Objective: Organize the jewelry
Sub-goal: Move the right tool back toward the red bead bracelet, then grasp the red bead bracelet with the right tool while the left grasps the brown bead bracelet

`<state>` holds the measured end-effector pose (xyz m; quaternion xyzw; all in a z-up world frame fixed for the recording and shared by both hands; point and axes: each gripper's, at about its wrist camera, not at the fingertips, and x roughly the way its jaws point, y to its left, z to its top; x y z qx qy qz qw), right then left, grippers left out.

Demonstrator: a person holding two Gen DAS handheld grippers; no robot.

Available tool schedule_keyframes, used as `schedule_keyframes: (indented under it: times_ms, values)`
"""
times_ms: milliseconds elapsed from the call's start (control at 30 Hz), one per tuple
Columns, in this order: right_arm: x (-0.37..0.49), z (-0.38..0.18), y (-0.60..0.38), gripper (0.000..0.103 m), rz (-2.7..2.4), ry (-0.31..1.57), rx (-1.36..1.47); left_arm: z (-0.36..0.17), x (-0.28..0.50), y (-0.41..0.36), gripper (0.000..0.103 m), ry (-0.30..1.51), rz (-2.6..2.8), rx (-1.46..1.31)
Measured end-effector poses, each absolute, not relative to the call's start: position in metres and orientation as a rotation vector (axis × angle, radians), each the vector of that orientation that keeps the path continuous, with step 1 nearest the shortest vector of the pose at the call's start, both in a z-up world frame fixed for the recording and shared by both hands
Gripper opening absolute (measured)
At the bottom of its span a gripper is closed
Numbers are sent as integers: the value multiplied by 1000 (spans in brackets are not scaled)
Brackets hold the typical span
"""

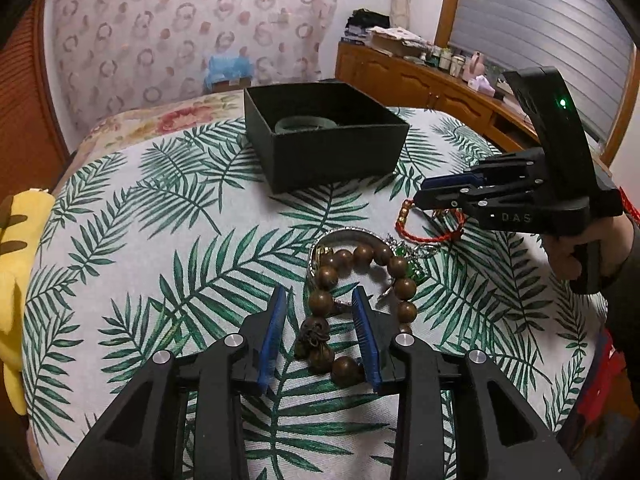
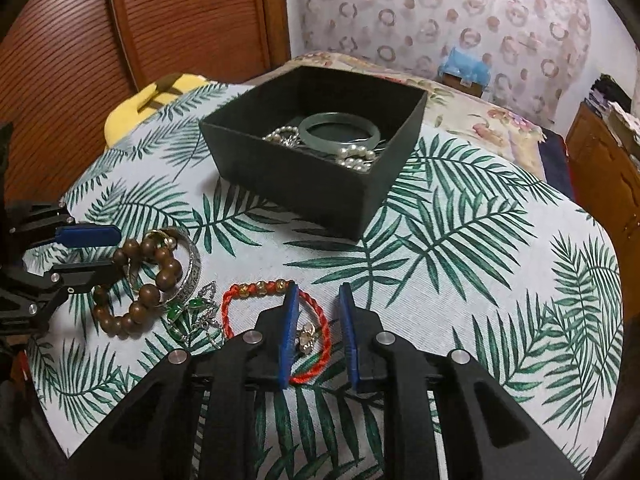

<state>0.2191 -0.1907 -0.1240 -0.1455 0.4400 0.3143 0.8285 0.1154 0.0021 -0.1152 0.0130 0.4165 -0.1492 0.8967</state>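
A brown wooden bead bracelet [image 1: 362, 256] [image 2: 160, 276] lies on the leaf-print cloth. My left gripper [image 1: 320, 292] [image 2: 118, 254] stands open astride its near side, with a gap beside the beads. A red cord bracelet [image 2: 256, 292] [image 1: 432, 236] with gold beads lies to the right. My right gripper [image 2: 319, 288] [image 1: 420, 196] is open over it, the cord's right side between the pads, which do not press it. A silver bangle [image 2: 192, 264] and a green-stone chain [image 2: 188, 308] lie between the two bracelets. The black box [image 2: 300, 188] [image 1: 332, 160] holds a jade bangle [image 2: 340, 130] and pearls [image 2: 356, 158].
A yellow plush toy [image 1: 16, 280] sits at the table's left edge. A wooden cabinet [image 1: 420, 80] with clutter stands behind on the right. A person's hand [image 1: 580, 256] holds the right gripper's handle. Bare cloth [image 2: 480, 260] stretches right of the box.
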Motion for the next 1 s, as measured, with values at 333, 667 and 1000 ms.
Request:
schedule_keyframes:
  times_ms: [333, 667, 1000]
  values:
    - [219, -125, -171, 4, 667, 935, -393, -119, 117, 3, 17, 878, -333, 14]
    - [202, -95, -180, 3, 696, 835, -333, -99, 104, -1, 12, 810, -355, 24]
    - [191, -56, -196, 3, 713, 743, -258, -61, 96, -11, 12, 708, -379, 22]
